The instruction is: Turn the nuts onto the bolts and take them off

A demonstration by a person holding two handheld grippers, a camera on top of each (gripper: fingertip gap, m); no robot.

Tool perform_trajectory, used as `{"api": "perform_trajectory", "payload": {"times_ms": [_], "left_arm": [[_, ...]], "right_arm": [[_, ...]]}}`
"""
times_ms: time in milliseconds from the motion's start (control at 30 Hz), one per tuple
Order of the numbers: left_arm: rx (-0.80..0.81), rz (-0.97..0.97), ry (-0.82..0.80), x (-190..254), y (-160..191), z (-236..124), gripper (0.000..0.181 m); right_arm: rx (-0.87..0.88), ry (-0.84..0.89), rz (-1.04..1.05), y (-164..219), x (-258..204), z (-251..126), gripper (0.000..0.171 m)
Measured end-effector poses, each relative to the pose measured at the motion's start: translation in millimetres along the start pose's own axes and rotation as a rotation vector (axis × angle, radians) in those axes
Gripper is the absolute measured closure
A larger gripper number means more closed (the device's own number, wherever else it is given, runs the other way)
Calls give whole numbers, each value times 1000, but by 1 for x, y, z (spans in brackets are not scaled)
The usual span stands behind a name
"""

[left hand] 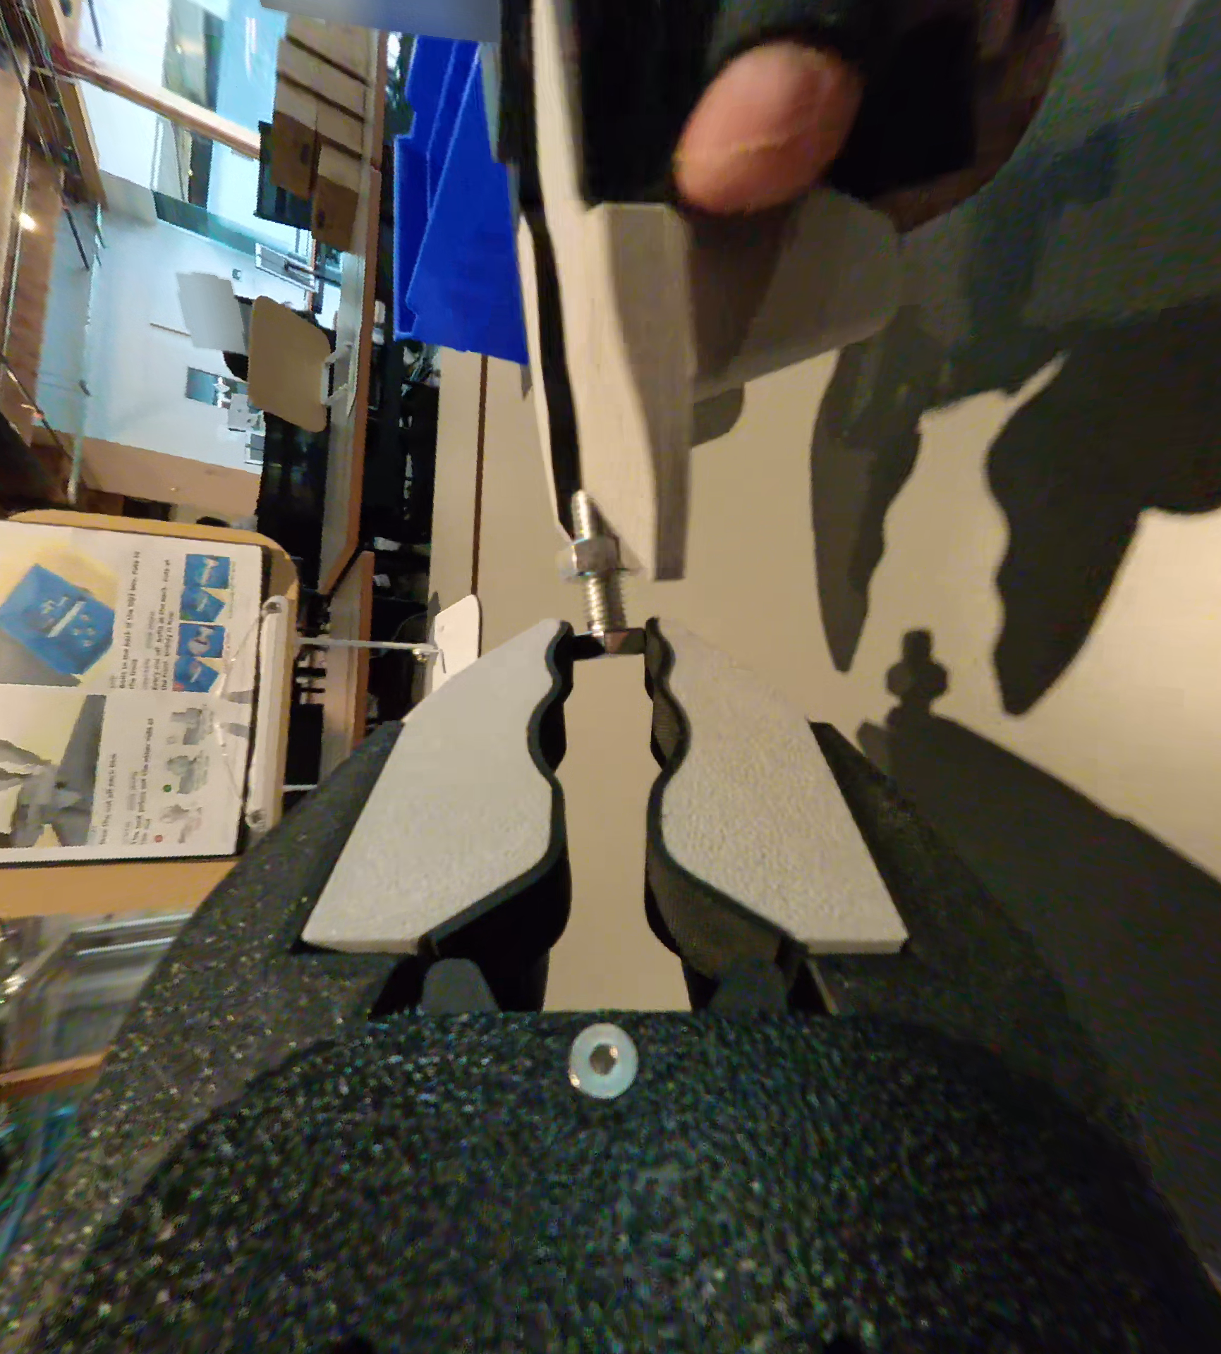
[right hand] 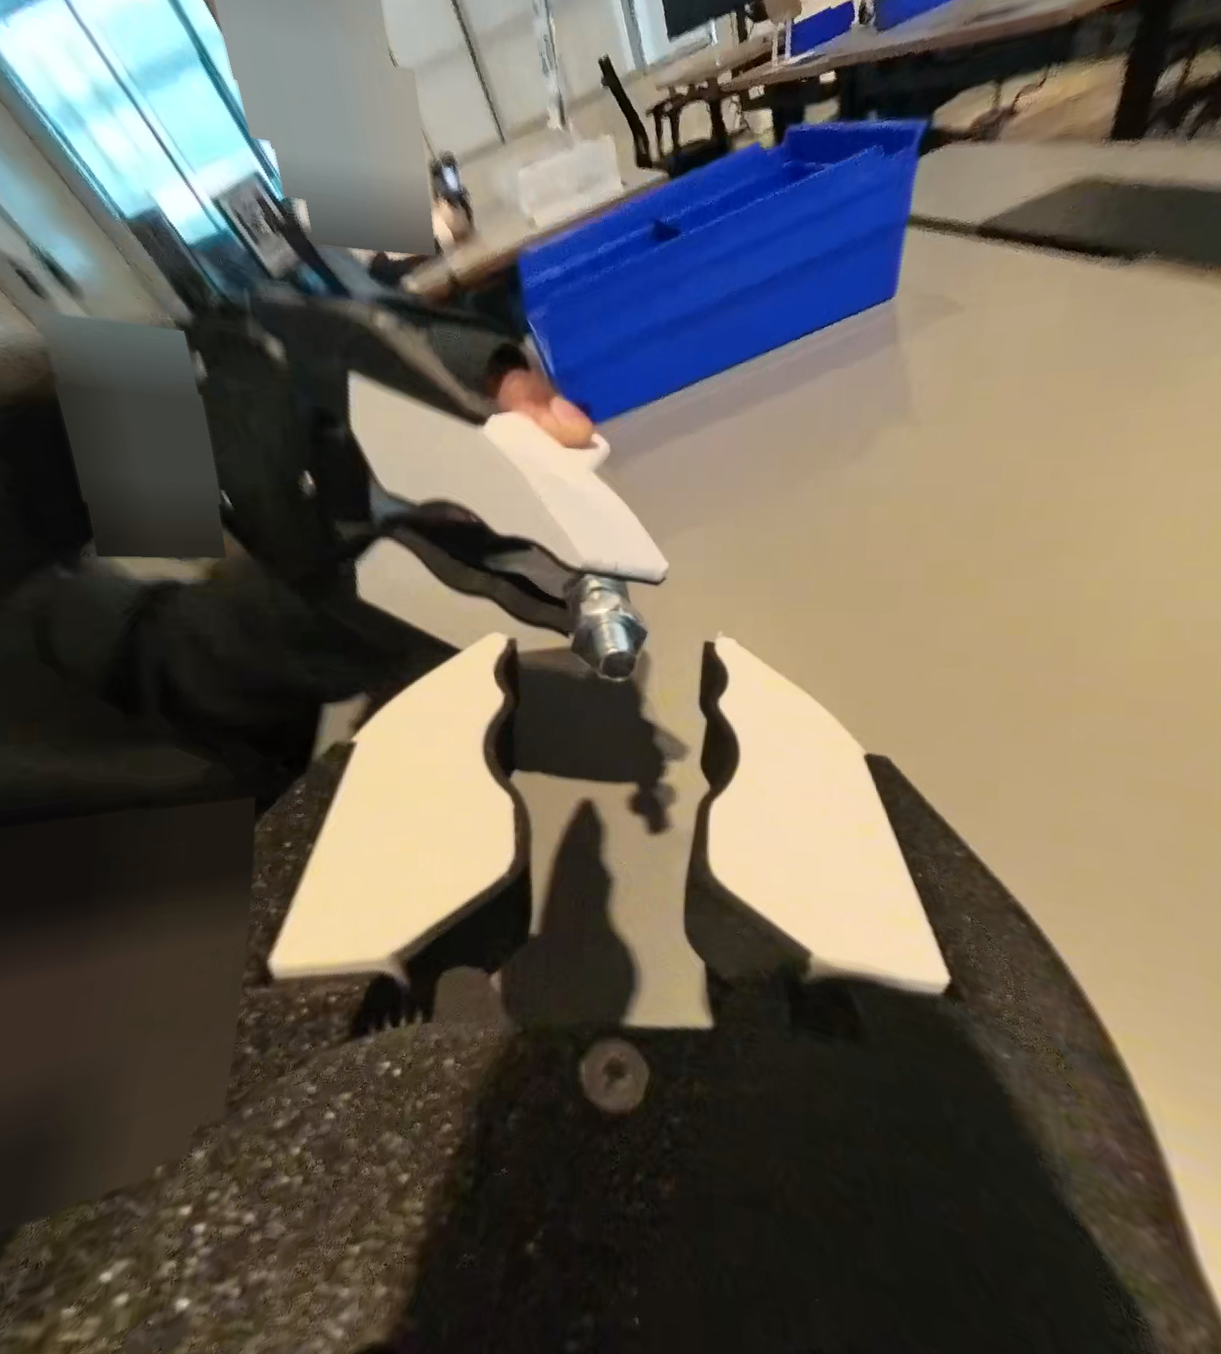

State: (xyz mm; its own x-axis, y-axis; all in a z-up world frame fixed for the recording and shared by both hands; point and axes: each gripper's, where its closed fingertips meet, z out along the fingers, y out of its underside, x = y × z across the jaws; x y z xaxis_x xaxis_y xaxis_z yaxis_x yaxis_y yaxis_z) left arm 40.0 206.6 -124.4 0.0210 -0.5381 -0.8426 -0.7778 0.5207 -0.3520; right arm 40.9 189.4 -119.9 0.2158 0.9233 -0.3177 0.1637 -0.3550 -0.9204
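My left gripper is shut on the head of a silver bolt, which points away from it over the beige table. A silver nut sits partway along the thread. A white finger of my right gripper reaches in from above, its tip right beside the nut. In the right wrist view my right gripper is open, jaws wide apart, with the bolt and its nut just ahead between the tips. The left gripper holds the bolt from the upper left there.
A blue plastic bin stands on the table behind the grippers and also shows in the left wrist view. A printed instruction sheet stands at the side. A gloved hand's thumb holds the right gripper. Left and right tips are no more than a few centimetres apart.
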Motion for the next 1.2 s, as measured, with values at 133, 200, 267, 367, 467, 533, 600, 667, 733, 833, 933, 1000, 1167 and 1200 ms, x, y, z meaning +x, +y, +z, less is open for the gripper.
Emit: {"api": "perform_trajectory", "payload": {"times_ms": [133, 200, 267, 367, 467, 533, 600, 667, 733, 833, 933, 1000, 1167, 1200], "left_arm": [[60, -65, 37, 1, -5, -3, 163], [72, -78, 59, 3, -6, -3, 163], [92, -90, 86, 7, -9, -3, 163], [100, -83, 84, 7, -11, -3, 163], [55, -23, 39, 6, -7, -1, 163], [0, 51, -9, 3, -5, 0, 163], [-41, 101, -39, 2, -3, 1, 163], [-36, 83, -31, 3, -4, 2, 163], [-8, 40, -18, 2, -4, 1, 163], [39, -30, -8, -2, -6, -2, 163], [60, -59, 2, -3, -6, -4, 163], [69, -63, 18, 0, -7, -4, 163], [72, -39, 38, 5, -10, -3, 163], [61, -26, 31, 5, -9, -2, 163]], "right_arm": [[-69, 171, -359, 0, 7, -5, 120], [-77, 178, -471, 0, 2, -5, 124], [-68, 189, -544, -2, -3, -4, 133], [-60, 194, -568, -2, -7, -2, 152], [-68, 174, -412, -1, -4, 0, 153], [-42, 117, -196, 0, -2, 1, 153], [6, 27, 32, 0, -2, 1, 153], [54, -76, 160, -2, -3, 0, 152], [60, -114, 180, -4, -4, -1, 131], [26, -24, -27, -6, -2, -4, 121], [-2, 96, -293, -8, -1, -7, 123], [-16, 131, -423, -8, -5, -7, 130], [-53, 205, -582, -4, -6, -3, 152], [-60, 214, -578, -3, -5, -3, 152]]}}
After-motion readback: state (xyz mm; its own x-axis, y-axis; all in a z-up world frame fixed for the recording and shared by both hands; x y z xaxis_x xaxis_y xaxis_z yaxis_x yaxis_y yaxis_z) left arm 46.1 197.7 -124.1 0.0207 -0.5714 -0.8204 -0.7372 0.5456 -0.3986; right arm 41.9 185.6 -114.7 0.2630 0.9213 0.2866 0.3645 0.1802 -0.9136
